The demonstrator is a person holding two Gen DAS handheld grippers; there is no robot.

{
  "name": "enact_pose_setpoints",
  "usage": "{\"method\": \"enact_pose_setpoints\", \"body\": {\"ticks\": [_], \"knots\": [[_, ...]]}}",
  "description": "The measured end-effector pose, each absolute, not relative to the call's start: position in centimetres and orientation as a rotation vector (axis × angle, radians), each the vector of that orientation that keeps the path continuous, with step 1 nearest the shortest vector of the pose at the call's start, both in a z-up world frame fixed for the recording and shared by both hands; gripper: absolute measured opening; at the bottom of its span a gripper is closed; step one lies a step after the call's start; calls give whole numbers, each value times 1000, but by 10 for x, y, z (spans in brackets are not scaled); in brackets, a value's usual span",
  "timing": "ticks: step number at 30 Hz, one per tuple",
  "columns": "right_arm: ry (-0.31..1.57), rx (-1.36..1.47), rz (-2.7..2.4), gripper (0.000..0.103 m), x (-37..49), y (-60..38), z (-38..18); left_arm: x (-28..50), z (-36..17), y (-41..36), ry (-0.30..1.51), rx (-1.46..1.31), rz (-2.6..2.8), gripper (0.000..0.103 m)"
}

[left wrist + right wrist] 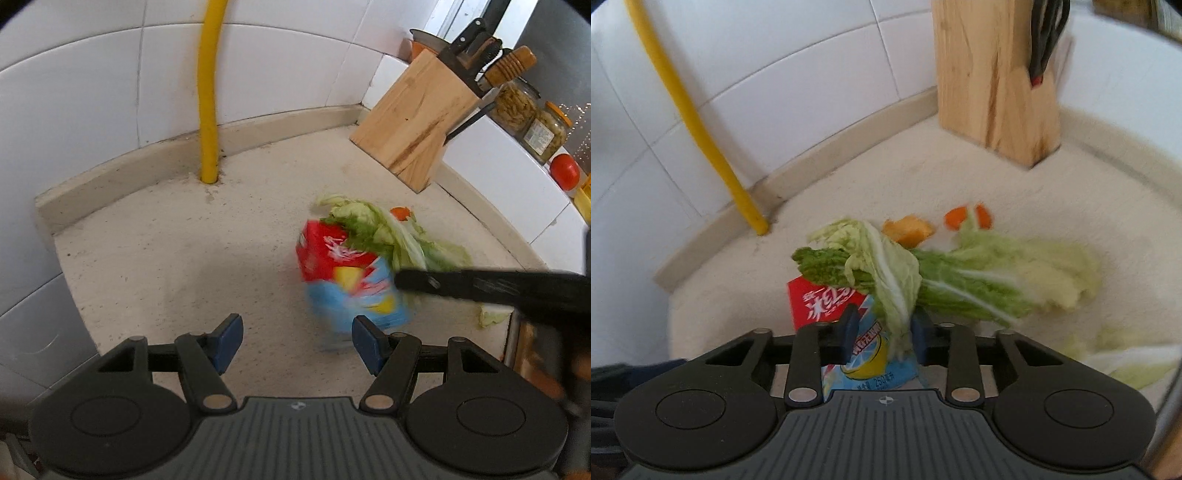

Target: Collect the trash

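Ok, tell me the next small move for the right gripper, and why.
Probably lift it slightly. The right gripper has closed on the drink carton, with a cabbage leaf draped between the fingers too; the left gripper is open and empty. A small lift would test that hold.

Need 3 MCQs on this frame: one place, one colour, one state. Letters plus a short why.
1. Where does the knife block stand?
A. in the counter's back corner
B. beside the yellow pipe
C. on the carton

2. What colour is the pipe?
A. red
B. yellow
C. grey

3. What is the right gripper doing?
A. hanging open over bare counter
B. closed on the drink carton and a cabbage leaf
C. gripping a knife

Answers:
1 A, it sits where the tiled walls meet.
2 B, plain yellow in both views.
3 B, the right wrist view shows both pads pressing them.
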State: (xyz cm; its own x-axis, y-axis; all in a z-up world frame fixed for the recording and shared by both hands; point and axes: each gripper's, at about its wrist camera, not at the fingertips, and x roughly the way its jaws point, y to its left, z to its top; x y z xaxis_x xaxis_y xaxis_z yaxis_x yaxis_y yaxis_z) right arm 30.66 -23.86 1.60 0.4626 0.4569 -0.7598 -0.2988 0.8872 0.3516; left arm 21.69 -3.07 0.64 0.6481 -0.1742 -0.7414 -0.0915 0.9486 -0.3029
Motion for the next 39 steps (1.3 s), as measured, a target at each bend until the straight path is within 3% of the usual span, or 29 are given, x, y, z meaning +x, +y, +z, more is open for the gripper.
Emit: {"method": "enact_pose_setpoints", "body": {"ticks": [3,18,20,22,24,26,27,30,32,37,39], "knots": [[978,269,644,13,278,-245,31,216,5,-24,869,-350,-45,59],[942,83,460,10,237,-305,44,250,5,-60,852,-200,-92,59],[923,52,458,29,235,-306,43,259,2,-67,863,-162,-92,60],[893,38,453,47,240,-301,41,266,-1,-75,862,-144,-97,68],[867,25,473,53,250,-291,40,276,-5,-87,875,-88,-86,70],[836,-5,496,68,257,-278,38,285,-13,-98,894,-29,-67,70],[818,-27,503,70,259,-273,37,288,-17,-101,909,-9,-54,63],[825,-93,497,60,274,-260,25,284,-19,-99,920,-23,-38,60],[899,-74,483,21,284,-260,15,275,-16,-94,929,-19,-42,60],[935,-13,472,14,264,-282,23,231,2,-60,911,-59,-84,60],[930,6,495,24,253,-289,30,224,4,-50,909,-72,-87,61]]}}
